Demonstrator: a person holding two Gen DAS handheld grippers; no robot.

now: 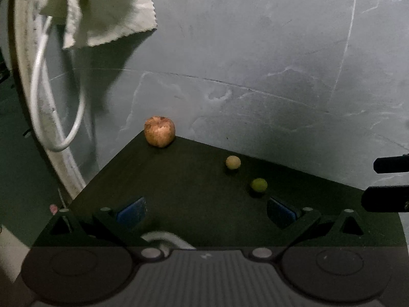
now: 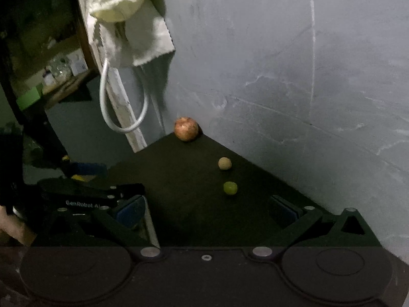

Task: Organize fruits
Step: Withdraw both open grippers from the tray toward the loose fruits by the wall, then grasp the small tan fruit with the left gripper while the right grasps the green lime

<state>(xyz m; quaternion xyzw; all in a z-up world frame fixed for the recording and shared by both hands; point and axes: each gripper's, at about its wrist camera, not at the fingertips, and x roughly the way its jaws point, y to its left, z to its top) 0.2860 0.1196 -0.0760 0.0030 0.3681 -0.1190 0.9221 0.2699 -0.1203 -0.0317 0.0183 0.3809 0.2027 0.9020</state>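
Three fruits lie on a dark table [image 1: 184,184] [image 2: 184,179] set against a grey wall. A reddish-brown apple [image 1: 159,135] [image 2: 186,128] sits at the far corner. Nearer lie a small tan round fruit [image 1: 233,162] [image 2: 225,163] and a small green round fruit [image 1: 259,185] [image 2: 230,187]. My left gripper [image 1: 207,213] hovers open above the near part of the table, nothing between its blue pads. My right gripper [image 2: 208,211] is open too, empty, with the green fruit just beyond its fingers. The other gripper's body [image 2: 84,194] shows at the left of the right wrist view.
A pale cloth [image 1: 102,12] [image 2: 133,12] and a looped white cable [image 1: 58,102] [image 2: 122,97] hang on the wall left of the table corner. The table's left edge drops to the floor. A cluttered shelf [image 2: 58,71] stands far left. A hand [image 2: 12,227] holds the other gripper.
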